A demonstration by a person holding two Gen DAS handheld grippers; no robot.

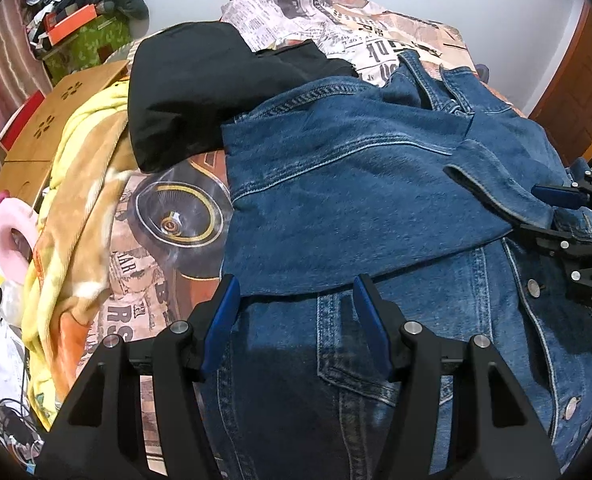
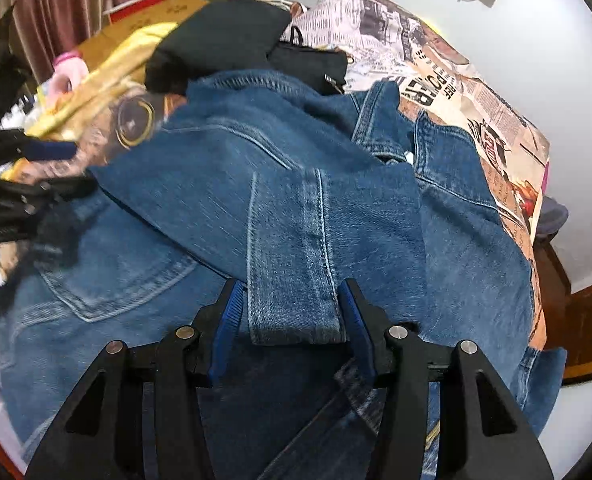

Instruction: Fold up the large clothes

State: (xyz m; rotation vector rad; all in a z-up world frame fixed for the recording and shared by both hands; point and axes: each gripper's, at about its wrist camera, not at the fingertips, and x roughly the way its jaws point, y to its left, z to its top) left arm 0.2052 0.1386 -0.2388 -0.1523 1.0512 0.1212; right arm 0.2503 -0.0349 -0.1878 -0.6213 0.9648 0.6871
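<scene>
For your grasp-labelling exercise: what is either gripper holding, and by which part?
Nothing appears held: left gripper open; denim jacket's sleeve cuff lies unclamped between the open right gripper's fingers.

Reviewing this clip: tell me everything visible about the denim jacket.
The denim jacket is mid-blue, faded-looking cotton denim with pale topstitching, metal snap buttons and a flap chest pocket. It lies spread on the newspaper-print bedspread, one sleeve folded across its body. The sleeve's cuff sits between the open fingers of the right hand-held gripper. A black garment touches its far edge.
</scene>
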